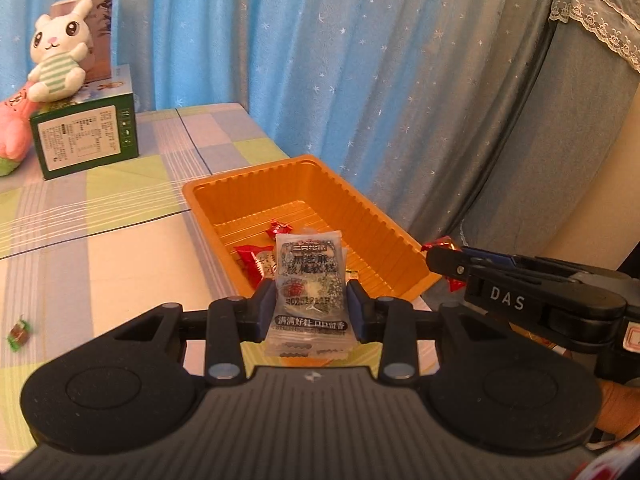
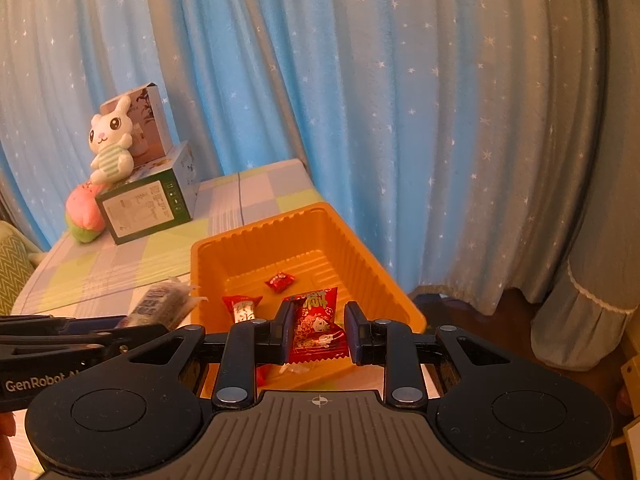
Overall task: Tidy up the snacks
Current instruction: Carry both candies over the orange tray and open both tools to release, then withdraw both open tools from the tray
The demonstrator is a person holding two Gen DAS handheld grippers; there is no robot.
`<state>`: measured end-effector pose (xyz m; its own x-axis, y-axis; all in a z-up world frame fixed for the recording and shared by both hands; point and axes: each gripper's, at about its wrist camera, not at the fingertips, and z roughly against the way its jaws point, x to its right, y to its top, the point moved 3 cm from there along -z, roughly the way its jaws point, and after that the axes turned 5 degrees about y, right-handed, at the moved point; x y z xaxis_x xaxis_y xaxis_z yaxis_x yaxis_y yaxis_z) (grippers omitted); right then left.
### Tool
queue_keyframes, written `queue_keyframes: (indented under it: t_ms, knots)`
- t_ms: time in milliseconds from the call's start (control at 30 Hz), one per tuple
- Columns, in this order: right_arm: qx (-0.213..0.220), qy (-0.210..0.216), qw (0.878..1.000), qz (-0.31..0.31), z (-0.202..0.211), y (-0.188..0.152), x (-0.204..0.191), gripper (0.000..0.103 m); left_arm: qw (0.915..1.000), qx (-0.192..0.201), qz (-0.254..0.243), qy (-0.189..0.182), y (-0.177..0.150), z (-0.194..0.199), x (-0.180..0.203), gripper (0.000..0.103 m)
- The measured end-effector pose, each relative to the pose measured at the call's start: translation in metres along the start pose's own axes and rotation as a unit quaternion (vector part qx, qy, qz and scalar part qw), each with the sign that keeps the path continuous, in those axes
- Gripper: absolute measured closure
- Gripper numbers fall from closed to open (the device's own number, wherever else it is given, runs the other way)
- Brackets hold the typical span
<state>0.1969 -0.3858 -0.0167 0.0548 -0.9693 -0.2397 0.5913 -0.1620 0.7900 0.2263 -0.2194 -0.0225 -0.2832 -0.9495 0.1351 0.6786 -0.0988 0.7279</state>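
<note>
An orange plastic tray (image 1: 208, 196) stands at the table's right edge and holds several wrapped snacks; it also shows in the right wrist view (image 2: 256, 240). My left gripper (image 1: 312, 304) is shut on a clear sesame-walnut cake packet (image 1: 310, 276), held upright just before the tray's near end. My right gripper (image 2: 318, 334) is shut on a red snack packet (image 2: 316, 328) over the tray's near end. In the tray lie a small red candy (image 2: 280, 281) and a red-and-white packet (image 2: 242, 308). The right gripper appears in the left wrist view (image 1: 444, 264), beside the tray's right corner.
A green box (image 1: 86, 136) with a white plush rabbit (image 1: 58, 62) on top and a pink plush (image 1: 12, 128) stand at the table's far left. A small green-wrapped candy (image 1: 19, 333) lies on the checked tablecloth at left. Blue starred curtains (image 2: 360, 100) hang behind.
</note>
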Motion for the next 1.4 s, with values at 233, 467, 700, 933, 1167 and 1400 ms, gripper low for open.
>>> queue_keyframes:
  t_ms: [233,467,700,933,1167,1400]
  knots:
    - [-0.009,0.002,1.0,0.007,-0.026,0.007,0.006,0.076,1.0,-0.004,-0.003,-0.007,0.012,-0.024,0.001,0.069]
    - [-0.016,-0.002,1.0,0.005,-0.052,0.013,0.013,0.076,0.9999,-0.013,-0.002,-0.009,0.022,-0.052,-0.004,0.069]
    - [-0.025,-0.006,1.0,-0.002,-0.07,0.014,0.023,0.076,0.9996,-0.024,0.0,-0.012,0.025,-0.074,-0.005,0.068]
    - [-0.031,-0.005,0.999,-0.013,-0.075,0.011,0.028,0.076,0.9996,-0.025,-0.007,-0.013,0.019,-0.082,-0.009,0.069]
    - [-0.035,0.002,0.999,-0.021,-0.07,0.007,0.029,0.076,0.9993,-0.024,0.028,0.002,0.006,-0.062,-0.031,0.069]
    - [-0.032,0.026,0.999,-0.027,-0.07,0.013,0.02,0.075,0.9988,-0.015,0.045,0.008,-0.001,-0.042,-0.044,0.068]
